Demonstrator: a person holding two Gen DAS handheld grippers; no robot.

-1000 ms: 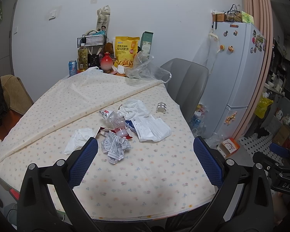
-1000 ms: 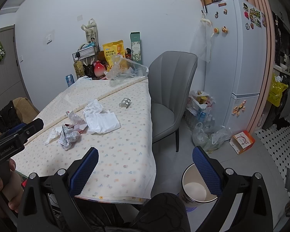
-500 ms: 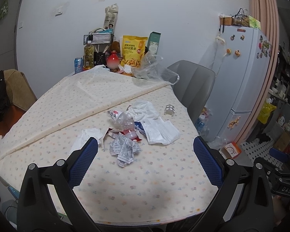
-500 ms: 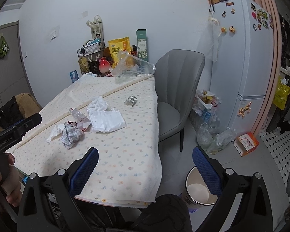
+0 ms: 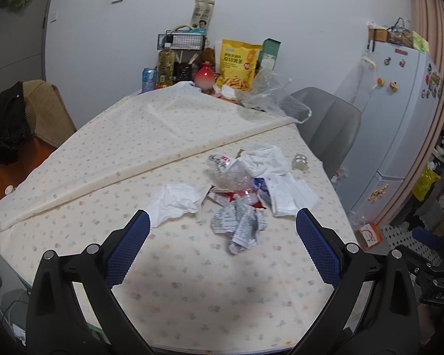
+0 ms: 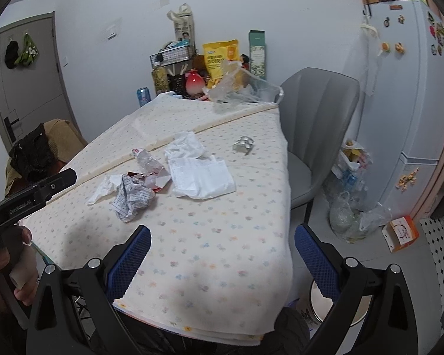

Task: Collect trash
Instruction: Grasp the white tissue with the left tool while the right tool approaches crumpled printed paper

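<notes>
Both grippers stood wide apart and empty at the near edge of the table (image 5: pixel 192 295). The left gripper (image 5: pixel 222 245) hung above the cloth, just short of the litter; the right gripper (image 6: pixel 222 254) hung over the table's near corner, with the bin (image 6: pixel 322 298) on the floor below it, partly hidden behind its right finger.

The step in hand appeared to be the approach; nothing was yet collected. The trash lay in one heap at mid-table: a crumpled leaflet (image 5: pixel 241 226) nearest, a tissue (image 5: pixel 174 201) just left of it, a red wrapper (image 5: pixel 222 196) and crushed bottle (image 5: pixel 231 174) behind, and folded white paper (image 5: pixel 287 195) to the right. A small foil piece (image 5: pixel 300 162) lay apart, further back. Groceries stood against the far wall.

The next move likely called for lowering the left gripper over the leaflet and closing on it, then carrying it to the bin.

Against the earlier frames, the left view showed the heap larger and nearer; the left gripper had advanced. The litter itself had not shifted.
</notes>
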